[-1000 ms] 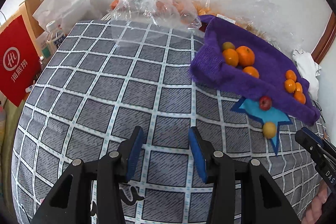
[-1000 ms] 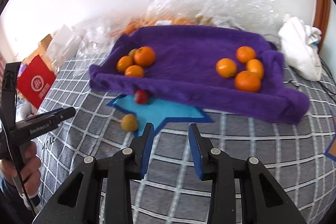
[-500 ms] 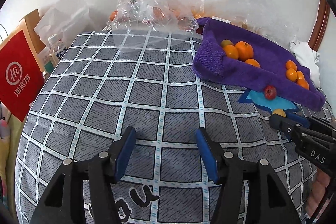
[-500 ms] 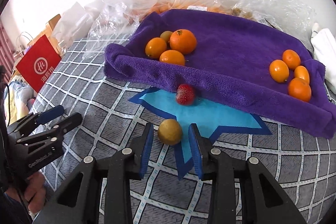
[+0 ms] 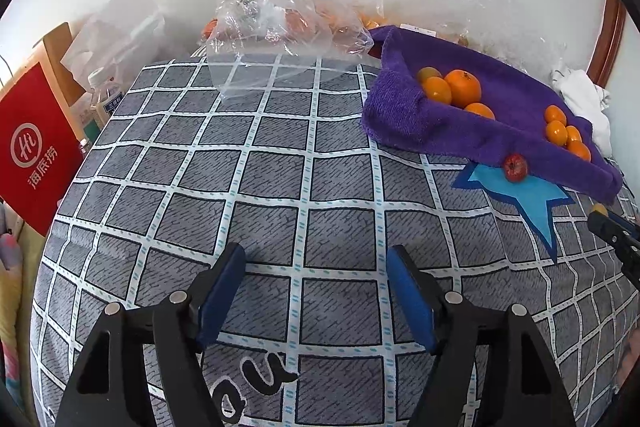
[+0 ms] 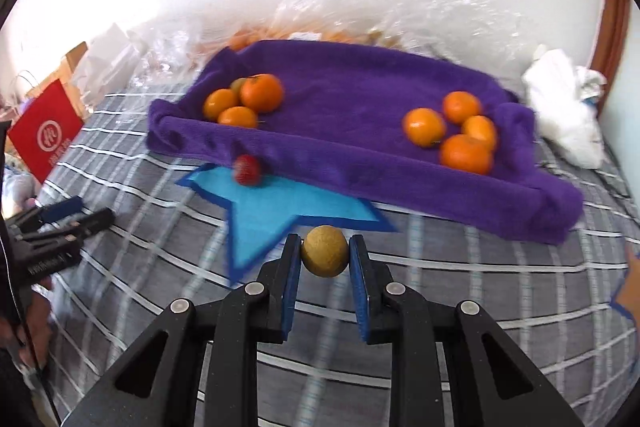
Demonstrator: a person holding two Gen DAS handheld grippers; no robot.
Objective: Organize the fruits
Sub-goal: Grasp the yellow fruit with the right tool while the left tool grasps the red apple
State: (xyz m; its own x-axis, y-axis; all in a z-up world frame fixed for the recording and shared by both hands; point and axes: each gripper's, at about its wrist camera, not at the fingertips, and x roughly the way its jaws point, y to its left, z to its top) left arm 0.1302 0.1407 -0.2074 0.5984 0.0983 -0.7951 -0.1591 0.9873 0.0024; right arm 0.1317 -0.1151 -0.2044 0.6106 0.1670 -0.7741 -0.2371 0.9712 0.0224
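Observation:
In the right wrist view my right gripper (image 6: 325, 255) is shut on a small yellow-brown round fruit (image 6: 324, 255), held just above the checked cloth by the blue star patch (image 6: 276, 209). A red fruit (image 6: 247, 169) lies on that patch against the purple towel (image 6: 360, 155). Two clusters of oranges (image 6: 244, 101) (image 6: 456, 131) rest on the towel. In the left wrist view my left gripper (image 5: 316, 283) hovers over the bare checked cloth with nothing between its fingers, and its jaws are opening. The red fruit (image 5: 515, 167) and purple towel (image 5: 404, 119) sit to its far right.
Clear plastic bags (image 5: 280, 27) with more oranges lie along the wall behind the towel. A red paper bag (image 5: 34, 151) and a bottle (image 5: 105, 97) stand off the left edge. A white cloth (image 6: 564, 107) lies at the right. The checked bedspread (image 5: 260, 179) covers the surface.
The right gripper came down over the yellow-brown fruit, shut on it and lifted it slightly. The left gripper's jaws spread wider while it stayed over the same spot.

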